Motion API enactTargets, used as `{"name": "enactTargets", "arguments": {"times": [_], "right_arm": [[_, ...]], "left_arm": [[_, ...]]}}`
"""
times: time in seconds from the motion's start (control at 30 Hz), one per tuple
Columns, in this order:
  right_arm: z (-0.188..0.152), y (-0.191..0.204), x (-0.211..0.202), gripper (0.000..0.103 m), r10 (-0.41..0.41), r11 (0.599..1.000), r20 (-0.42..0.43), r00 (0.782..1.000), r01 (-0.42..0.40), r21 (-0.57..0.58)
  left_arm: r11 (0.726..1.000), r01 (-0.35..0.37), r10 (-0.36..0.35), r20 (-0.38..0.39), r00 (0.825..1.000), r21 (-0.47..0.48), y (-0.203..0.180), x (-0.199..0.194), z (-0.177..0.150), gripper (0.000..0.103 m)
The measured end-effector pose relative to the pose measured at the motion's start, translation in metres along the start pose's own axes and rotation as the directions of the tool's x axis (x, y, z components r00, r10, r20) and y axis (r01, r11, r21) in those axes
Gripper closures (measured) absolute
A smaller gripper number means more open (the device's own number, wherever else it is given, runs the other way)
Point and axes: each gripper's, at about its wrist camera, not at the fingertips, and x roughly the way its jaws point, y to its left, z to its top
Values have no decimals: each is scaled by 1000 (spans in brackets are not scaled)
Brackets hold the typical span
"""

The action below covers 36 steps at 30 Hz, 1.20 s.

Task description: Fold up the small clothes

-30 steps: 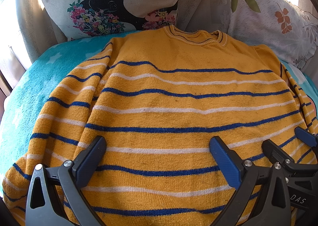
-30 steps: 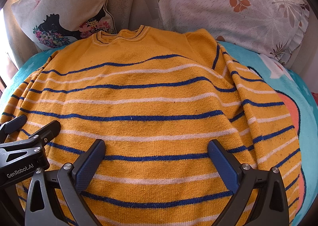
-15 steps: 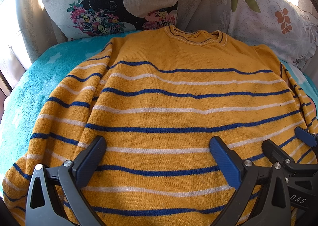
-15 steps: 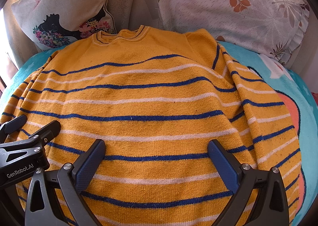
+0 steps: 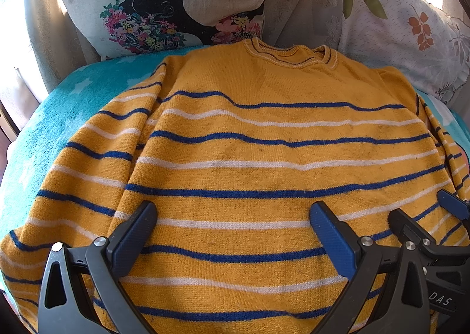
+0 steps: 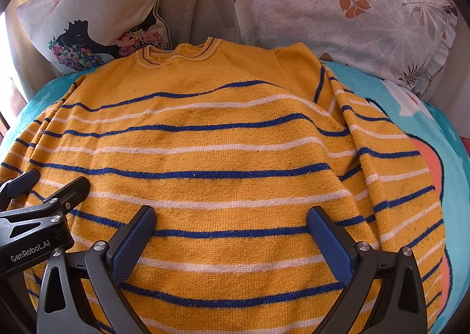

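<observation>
Flat striped sweater (image 5: 264, 158) between spread fingers (image 5: 135, 234)

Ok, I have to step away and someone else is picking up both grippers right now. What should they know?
Left gripper: open, empty, above the lower body of the sweater.
Right gripper: open, empty, beside the left one, also above the lower body.
Sweater: flat on the teal blanket, collar toward the pillows, sleeves lying along both sides.
Done: garment spread out.
Left: every fold; probably bring the sleeves in first.
</observation>
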Motion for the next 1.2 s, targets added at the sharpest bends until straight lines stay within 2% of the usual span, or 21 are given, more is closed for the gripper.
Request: {"name": "enactTargets", "arguments": {"times": [0.6, 0.77, 0.87, 0.97, 1.07, 1.1, 1.13, 1.2], "right_arm": [[3, 1, 3, 0, -3, 1000, -13, 1000, 3, -3], [9, -4, 3, 0, 81, 996, -75, 994, -84, -41], [7, -10, -8, 5, 111, 993, -87, 990, -114, -29], [10, -22, -37, 5, 77, 997, -30, 997, -78, -24], [11, -43, -82, 5, 100, 995, 94, 991, -101, 14], [8, -52, -97, 5, 122, 991, 151, 981, -129, 34], [0, -62, -111, 4, 170, 980, 225, 959, -189, 64], [-13, -82, -130, 4, 246, 949, 286, 926, -290, 122]], "left_arm": [[1000, 11, -11, -20, 1000, -8, 0, 2, 3, 0], [999, 41, -41, -15, 999, -1, 3, -10, -4, 0], [998, 57, -56, 44, 997, -21, 8, -35, -10, 0], [998, 65, -64, 96, 993, -3, 11, -65, -13, 0], [995, 95, -94, 139, 986, -5, 19, -90, -16, 0], [994, 106, -103, 151, 983, -10, 21, -96, -17, 0], [993, 116, -112, 162, 980, -17, 23, -100, -18, 0], [991, 133, -126, 175, 976, -32, 24, -104, -21, 0]]}}
